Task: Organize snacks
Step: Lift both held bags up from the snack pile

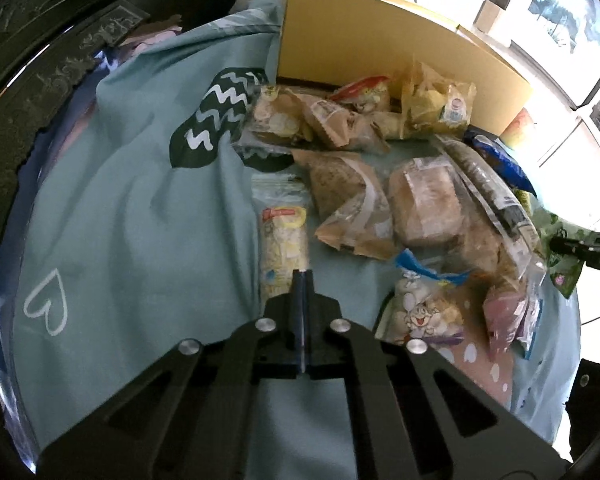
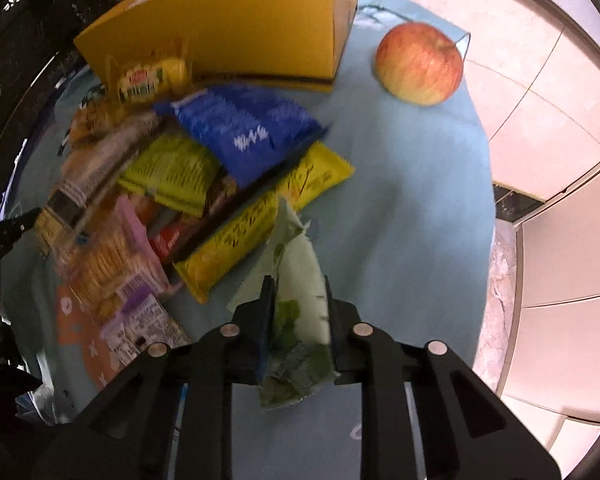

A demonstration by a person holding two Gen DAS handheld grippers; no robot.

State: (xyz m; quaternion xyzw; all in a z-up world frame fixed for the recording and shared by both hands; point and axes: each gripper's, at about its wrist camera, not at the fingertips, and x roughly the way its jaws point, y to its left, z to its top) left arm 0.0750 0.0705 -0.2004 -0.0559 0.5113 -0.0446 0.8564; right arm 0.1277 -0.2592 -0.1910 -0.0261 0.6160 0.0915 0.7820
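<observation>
Right, my right gripper (image 2: 298,292) is clamped on a green-and-white snack packet (image 2: 300,280), its 2 fingers pressing either side, beside the yellow wrapper (image 2: 260,220) at the pile's edge. My left gripper (image 1: 302,280) is fully closed on nothing — hovering over the blue cloth (image 1: 140,200), near a pale noodle packet (image 1: 282,240).

Cloth (image 2: 412,208) open beside apple (image 2: 420,63).

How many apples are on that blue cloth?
1. The apple sits alone on the blue cloth, just right of the yellow box and clear of the snack pile. Another could be hidden behind the box or under the packets.
</observation>
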